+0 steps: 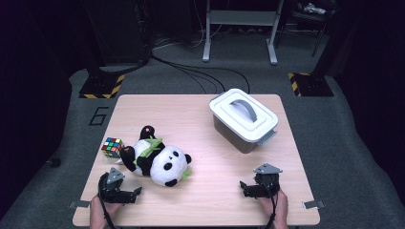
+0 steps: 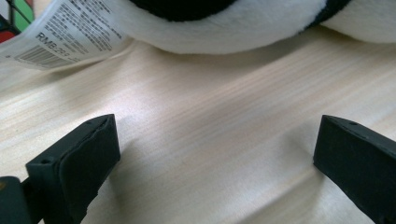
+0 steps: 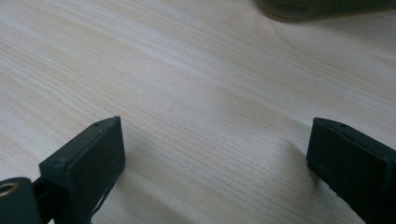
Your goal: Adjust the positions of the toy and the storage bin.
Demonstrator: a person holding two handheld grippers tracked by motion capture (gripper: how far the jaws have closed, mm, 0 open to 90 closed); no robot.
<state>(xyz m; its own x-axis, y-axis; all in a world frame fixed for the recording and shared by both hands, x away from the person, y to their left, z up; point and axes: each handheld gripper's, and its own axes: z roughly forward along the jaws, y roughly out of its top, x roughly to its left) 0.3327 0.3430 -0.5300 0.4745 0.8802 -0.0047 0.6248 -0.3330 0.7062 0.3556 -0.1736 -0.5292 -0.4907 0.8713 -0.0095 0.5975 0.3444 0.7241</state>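
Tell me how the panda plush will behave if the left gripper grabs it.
The panda plush looks soft and furry, so it would probably squash under the pads and flop rather than stay stiff. It seems light for its bulk. Its rounded head might let it roll if pushed. The left gripper stands open beside it on the table, holding nothing.

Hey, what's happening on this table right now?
A person sits at a wooden table with a two-jaw tool in each hand. The left tool rests low on the table just in front of a plush panda, jaws wide open and nothing between them. The right tool is also open and empty, resting near the table's front edge. A Rubik's cube lies beside the panda, and a lidded grey box stands farther back.
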